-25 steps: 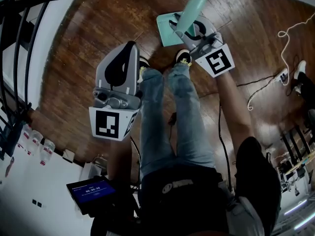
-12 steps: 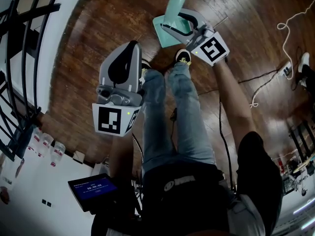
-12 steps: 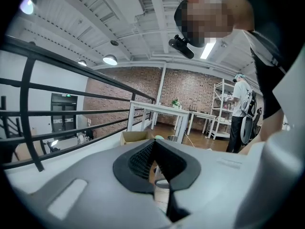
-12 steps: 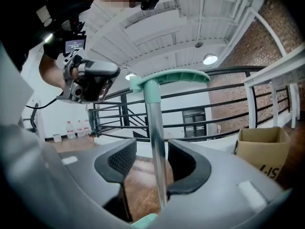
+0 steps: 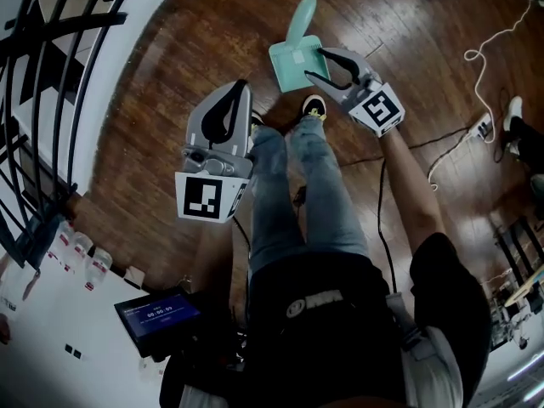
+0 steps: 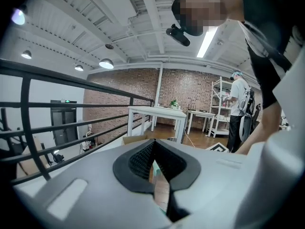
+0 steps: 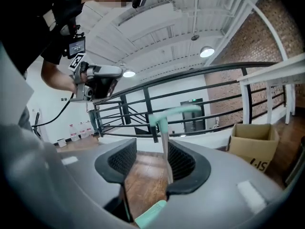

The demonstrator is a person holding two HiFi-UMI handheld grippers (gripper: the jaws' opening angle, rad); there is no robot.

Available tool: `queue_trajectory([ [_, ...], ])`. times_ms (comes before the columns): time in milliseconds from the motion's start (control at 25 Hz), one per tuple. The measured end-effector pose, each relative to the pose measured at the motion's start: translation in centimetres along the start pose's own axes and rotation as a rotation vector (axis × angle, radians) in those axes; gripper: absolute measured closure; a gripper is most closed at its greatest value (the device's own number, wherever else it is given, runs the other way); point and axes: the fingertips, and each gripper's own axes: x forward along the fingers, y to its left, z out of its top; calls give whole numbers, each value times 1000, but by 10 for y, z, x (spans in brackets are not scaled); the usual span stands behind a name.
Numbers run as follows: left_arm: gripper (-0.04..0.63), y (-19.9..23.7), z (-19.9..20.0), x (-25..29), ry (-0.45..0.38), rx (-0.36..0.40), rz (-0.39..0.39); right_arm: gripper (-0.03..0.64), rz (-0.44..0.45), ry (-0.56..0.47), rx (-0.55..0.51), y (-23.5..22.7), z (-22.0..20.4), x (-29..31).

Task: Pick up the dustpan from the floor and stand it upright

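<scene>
A teal dustpan [image 5: 296, 58] stands upright on the wooden floor, its handle [image 5: 304, 11] pointing up. My right gripper [image 5: 314, 65] is just to its right, and its jaws are opening around the pan's edge without pressing on it. In the right gripper view the dustpan [image 7: 164, 142] shows edge-on between the pads, closer to the right one, with my right gripper [image 7: 151, 148] spread wide. My left gripper [image 5: 242, 87] hangs shut and empty to the left of the person's legs. Between the closed pads of my left gripper [image 6: 153, 144] only a sliver of floor shows.
The person's shoes [image 5: 314, 106] stand just behind the dustpan. A black railing [image 5: 51, 100] runs along the left. A white cable [image 5: 489, 49] and a power strip [image 5: 481, 129] lie on the right. A cardboard box [image 7: 255, 144] stands by the railing. Another person [image 6: 239, 109] stands near white tables [image 6: 157, 113].
My right gripper's jaws have spread apart and let go of the dustpan's handle, and the gripper has drawn back to the pan's side. The left gripper has risen a little.
</scene>
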Motion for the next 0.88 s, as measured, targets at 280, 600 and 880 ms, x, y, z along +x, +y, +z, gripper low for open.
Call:
queue_trajectory([
  [280,578,-27,82,-32,-26,42,17,615,-70,-171,-52,50,172,-53],
  [600,578,-55,164,-77,-125,92,54,615,-70,-316,-34,104,303,-85],
  [880,578,-51,216,-137,-215,89,45,615,-78,-365,-98,166,372,-82],
])
